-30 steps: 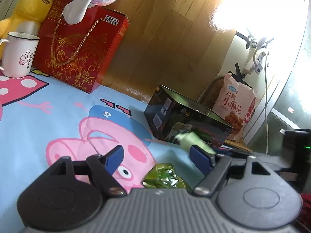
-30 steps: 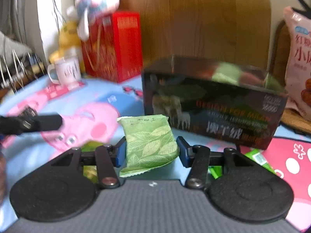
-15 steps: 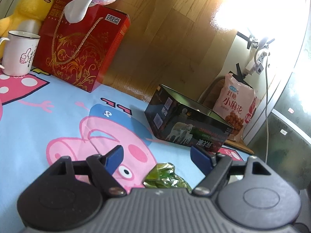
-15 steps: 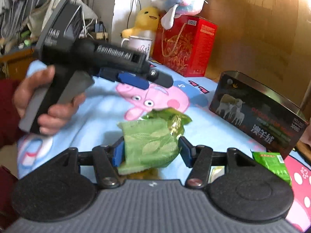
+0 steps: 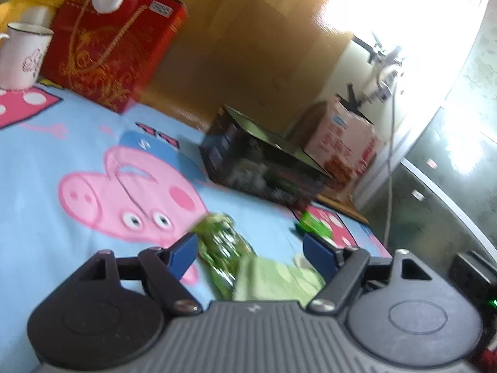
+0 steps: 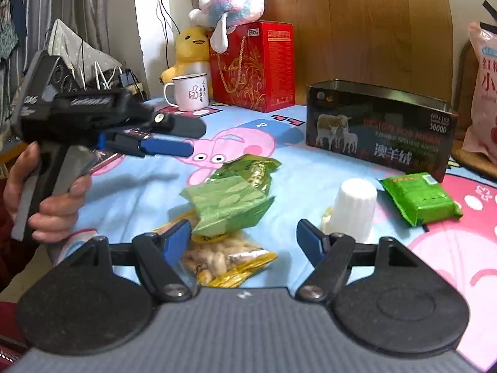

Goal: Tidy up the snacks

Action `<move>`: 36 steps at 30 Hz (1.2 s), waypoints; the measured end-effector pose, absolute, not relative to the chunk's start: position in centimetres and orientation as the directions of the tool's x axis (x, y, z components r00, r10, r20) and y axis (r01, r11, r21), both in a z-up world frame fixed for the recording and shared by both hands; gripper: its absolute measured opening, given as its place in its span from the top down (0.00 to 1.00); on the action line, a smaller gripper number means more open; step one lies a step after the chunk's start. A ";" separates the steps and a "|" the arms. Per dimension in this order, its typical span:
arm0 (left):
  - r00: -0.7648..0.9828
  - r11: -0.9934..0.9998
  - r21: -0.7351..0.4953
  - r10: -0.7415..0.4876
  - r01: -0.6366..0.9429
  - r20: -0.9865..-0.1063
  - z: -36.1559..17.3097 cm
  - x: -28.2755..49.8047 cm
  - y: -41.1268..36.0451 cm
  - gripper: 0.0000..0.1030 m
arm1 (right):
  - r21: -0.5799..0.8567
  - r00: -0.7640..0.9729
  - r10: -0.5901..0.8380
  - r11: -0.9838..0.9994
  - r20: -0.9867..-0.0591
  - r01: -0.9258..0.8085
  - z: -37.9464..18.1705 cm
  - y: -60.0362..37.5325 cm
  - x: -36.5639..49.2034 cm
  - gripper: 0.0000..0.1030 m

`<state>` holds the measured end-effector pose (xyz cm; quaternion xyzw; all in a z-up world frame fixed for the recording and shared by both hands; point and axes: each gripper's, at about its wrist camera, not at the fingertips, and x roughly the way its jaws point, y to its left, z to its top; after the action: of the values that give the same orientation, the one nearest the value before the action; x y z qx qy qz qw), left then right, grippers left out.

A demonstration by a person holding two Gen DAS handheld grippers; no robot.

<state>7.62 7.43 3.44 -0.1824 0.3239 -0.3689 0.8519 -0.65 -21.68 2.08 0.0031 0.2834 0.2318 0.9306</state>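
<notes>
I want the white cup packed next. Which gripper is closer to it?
Right. The right gripper hangs open just short of the white cup; the left gripper hovers far across the pile.

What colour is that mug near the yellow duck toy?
The mug is white with a thumbs-up drawing, clearest in the right wrist view.

Glossy foil packet (image 6: 252, 168) — matt ribbed plastic cup (image 6: 354, 208).

Counted two grippers: left gripper (image 6: 167, 148), right gripper (image 6: 243, 237). Five snack packets: pale green packet (image 6: 230, 205), shiny green packet (image 6: 251, 168), peanut bag (image 6: 223, 261), dark green packet (image 6: 419, 197), pink bag (image 6: 484, 93). One white cup (image 6: 352, 211), one dark tin (image 6: 382, 127), one mug (image 6: 190, 91), one red box (image 6: 254, 68), two plush toys: duck (image 6: 189, 49), pastel plush (image 6: 233, 6).
</notes>
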 end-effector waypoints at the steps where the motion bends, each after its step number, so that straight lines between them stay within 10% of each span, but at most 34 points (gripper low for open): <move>1: 0.501 0.649 -0.560 -0.758 0.515 -0.418 3.4 7.3 7.3 0.29 | 0.141 0.731 0.439 0.890 -0.522 -0.434 2.1 -21.6 -0.7 0.26; 10: 0.421 0.628 -0.585 -0.779 0.514 -0.466 1.9 7.4 4.6 0.35 | 0.148 0.720 0.463 0.877 -0.518 -0.457 2.2 -21.0 -0.3 0.28; 16: 0.391 0.603 -0.602 -0.798 0.523 -0.460 1.9 7.0 3.5 0.42 | 0.180 0.722 0.454 0.886 -0.522 -0.427 1.8 -21.5 0.1 0.53; 36: 0.455 0.582 -0.552 -0.813 0.597 -0.364 9.7 18.6 -6.3 0.42 | 0.206 0.868 0.367 0.927 -0.334 -0.313 7.1 -30.4 10.6 0.54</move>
<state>18.63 -6.33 9.67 -0.1756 0.3069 -0.4223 0.8346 10.60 -30.40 7.10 0.0728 0.1867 0.1765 0.9637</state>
